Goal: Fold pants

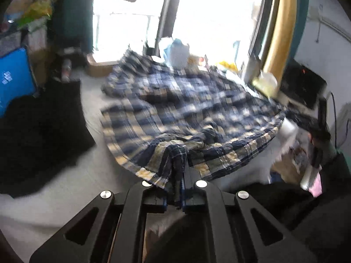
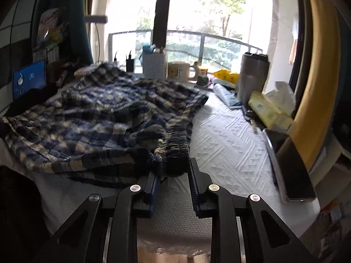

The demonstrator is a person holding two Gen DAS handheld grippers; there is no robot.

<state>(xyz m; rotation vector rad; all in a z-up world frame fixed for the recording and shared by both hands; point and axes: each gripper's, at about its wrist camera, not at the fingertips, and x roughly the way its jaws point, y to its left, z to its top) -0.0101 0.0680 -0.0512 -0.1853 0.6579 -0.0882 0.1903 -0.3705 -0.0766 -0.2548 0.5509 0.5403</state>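
Blue, white and tan plaid pants point(image 1: 175, 109) lie spread and rumpled on a white textured table cover point(image 2: 230, 144). My left gripper point(image 1: 181, 175) is shut on a bunched edge of the pants at their near hem. In the right wrist view the pants point(image 2: 98, 118) fill the left half. My right gripper point(image 2: 173, 171) has its jaws apart around the gathered elastic waistband point(image 2: 175, 146), which sits between the fingertips.
Along the window edge stand a white pen holder point(image 2: 153, 65), a mug point(image 2: 178, 70), a grey tumbler point(image 2: 254, 74), a tissue pack point(image 2: 269, 111) and a dark tablet point(image 2: 291, 171). A blue box point(image 1: 15, 76) and dark cloth point(image 1: 39, 135) sit left.
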